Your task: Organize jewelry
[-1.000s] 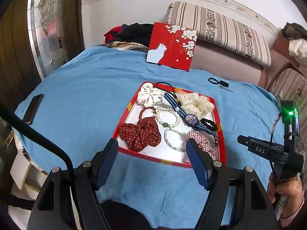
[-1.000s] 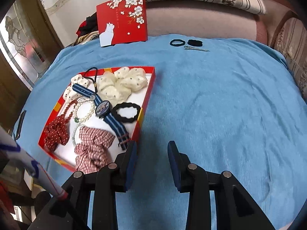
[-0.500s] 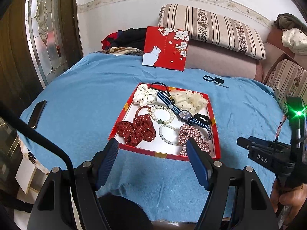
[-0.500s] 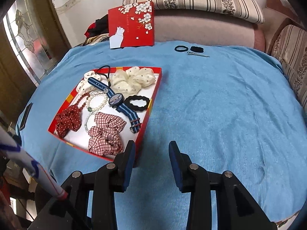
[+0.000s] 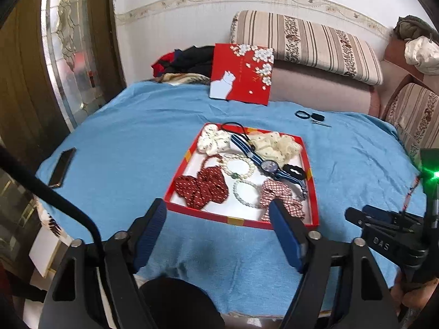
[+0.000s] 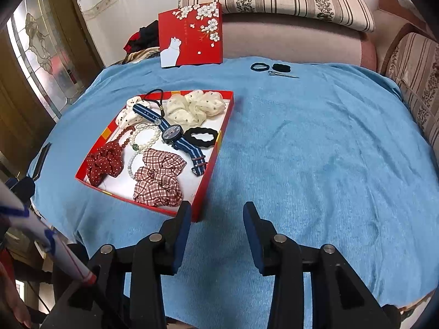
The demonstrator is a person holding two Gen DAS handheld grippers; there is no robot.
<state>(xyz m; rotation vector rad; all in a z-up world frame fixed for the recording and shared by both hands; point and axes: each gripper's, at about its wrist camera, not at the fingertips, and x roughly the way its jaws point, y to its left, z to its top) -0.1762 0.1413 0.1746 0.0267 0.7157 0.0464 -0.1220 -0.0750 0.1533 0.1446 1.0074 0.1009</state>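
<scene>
A shallow red tray (image 5: 241, 221) (image 6: 211, 164) lies on the blue cloth. It holds a red dotted scrunchie (image 5: 201, 187) (image 6: 105, 161), a plaid scrunchie (image 5: 279, 197) (image 6: 159, 176), cream scrunchies (image 5: 274, 144) (image 6: 192, 107), pearl bracelets (image 5: 241, 167) (image 6: 145, 139), a blue striped watch (image 5: 267, 164) (image 6: 172, 134) and a black hair tie (image 5: 293, 171) (image 6: 201, 137). My left gripper (image 5: 219, 227) hangs before the tray's near edge, jaws opening, nothing between them. My right gripper (image 6: 216, 230) hovers over bare cloth by the tray's near right corner, jaws opening, empty.
A red box lid with a white cat (image 5: 241, 74) (image 6: 192, 35) leans against the sofa at the back. Black hair ties and a metal clip (image 5: 312, 116) (image 6: 274, 68) lie on the far cloth. A phone (image 5: 61, 167) rests at the left edge. Striped cushions (image 5: 304, 42) line the back.
Both grippers have drawn back from the tray, which now looks smaller and farther off. Both pairs of jaws stand a little wider than before.
</scene>
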